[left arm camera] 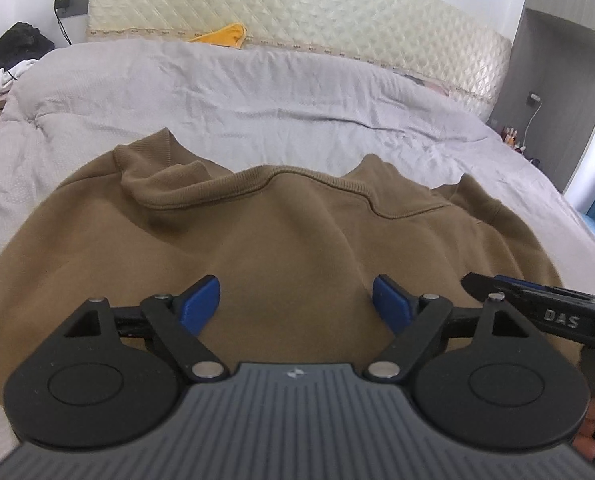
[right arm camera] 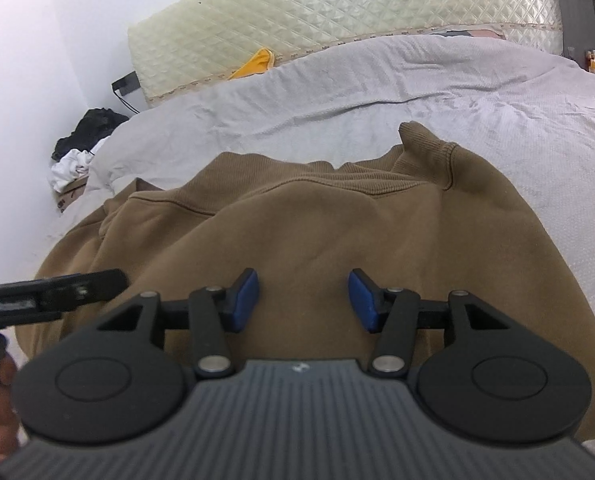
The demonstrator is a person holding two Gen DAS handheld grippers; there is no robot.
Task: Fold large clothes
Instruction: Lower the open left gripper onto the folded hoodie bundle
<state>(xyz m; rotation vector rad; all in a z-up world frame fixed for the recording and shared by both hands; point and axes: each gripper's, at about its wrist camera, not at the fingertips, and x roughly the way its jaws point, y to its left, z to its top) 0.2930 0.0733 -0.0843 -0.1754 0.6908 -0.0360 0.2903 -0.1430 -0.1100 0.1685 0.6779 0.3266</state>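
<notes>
Pale grey quilted bedcover [left arm camera: 257,92] carries your work. Both grippers stand open, gripping nothing: left gripper [left arm camera: 296,304] wide, right gripper [right arm camera: 303,300] narrower. Brown cotton sweatshirt [left arm camera: 281,232] lies beneath, extending toward twelve o'clock.

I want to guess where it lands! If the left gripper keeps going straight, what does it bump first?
Most likely the brown cotton sweatshirt spread on the grey bed cover; the open left gripper points down at it.

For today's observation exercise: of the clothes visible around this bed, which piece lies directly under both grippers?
The brown sweatshirt, spread on the grey bedcover. The yellow garment lies by the headboard; the black and white clothes are heaped beside the bed.
</notes>
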